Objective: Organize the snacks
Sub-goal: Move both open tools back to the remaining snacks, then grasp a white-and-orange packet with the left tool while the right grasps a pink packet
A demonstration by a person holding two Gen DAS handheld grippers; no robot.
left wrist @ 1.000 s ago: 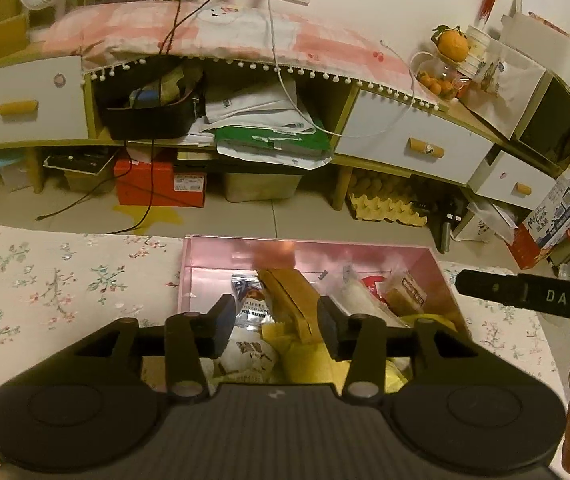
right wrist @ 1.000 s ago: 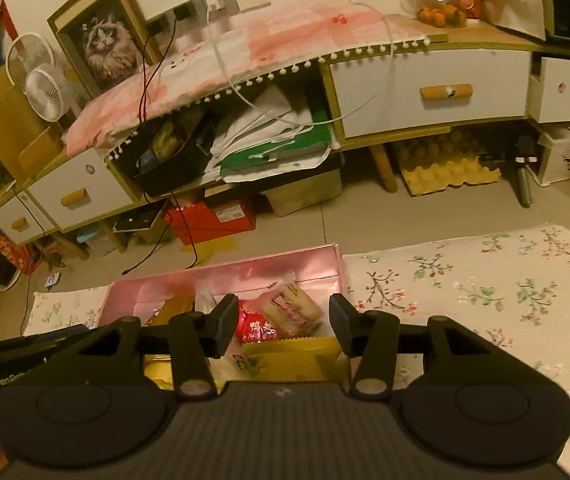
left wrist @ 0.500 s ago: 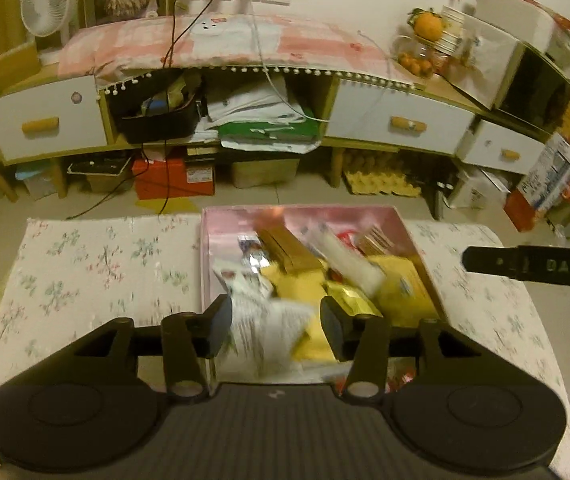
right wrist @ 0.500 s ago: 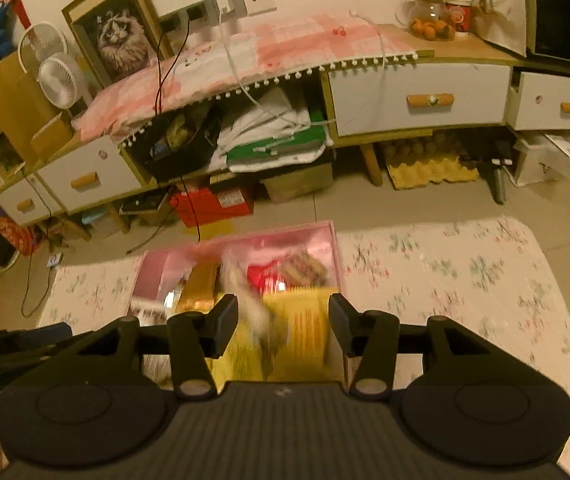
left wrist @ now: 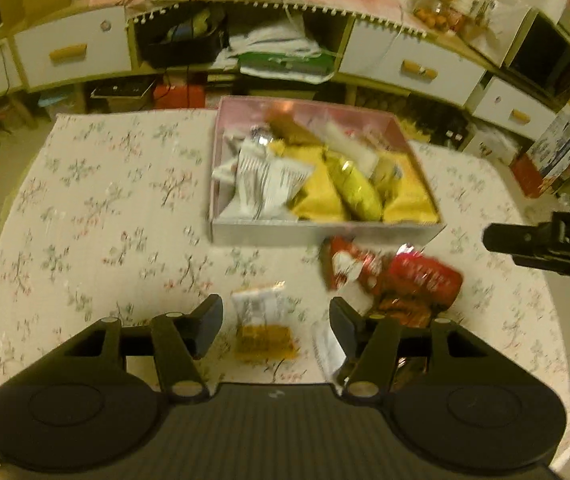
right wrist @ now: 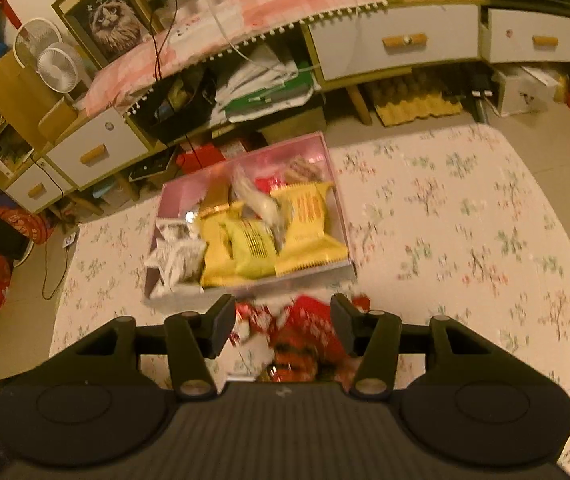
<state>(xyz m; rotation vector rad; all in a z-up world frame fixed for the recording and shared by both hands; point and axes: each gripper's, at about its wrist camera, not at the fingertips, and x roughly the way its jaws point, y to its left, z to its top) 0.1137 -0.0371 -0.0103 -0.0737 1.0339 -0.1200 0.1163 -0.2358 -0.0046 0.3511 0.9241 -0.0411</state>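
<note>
A pink box (left wrist: 325, 233) on the floral tablecloth holds white packets (left wrist: 269, 184) and yellow packets (left wrist: 353, 188). In front of it lie red packets (left wrist: 405, 276) and a small clear packet with a brown snack (left wrist: 263, 320). My left gripper (left wrist: 276, 316) hovers over the small packet, jaws opening, pads not touching it. My right gripper (right wrist: 283, 312) hangs over the red packets (right wrist: 305, 328), just short of the box (right wrist: 245, 289). Its jaws are opening too, and nothing is pressed between them.
The floral tablecloth (left wrist: 105, 220) stretches bare to the left of the box, and to the right of it (right wrist: 465, 220). Behind the table stands a low cabinet with white drawers (right wrist: 397, 44), with clutter and cables under it.
Both grippers have drawn back from the box toward the table's near side. The packets in front of the box have come into view. The left jaws stand wider.
</note>
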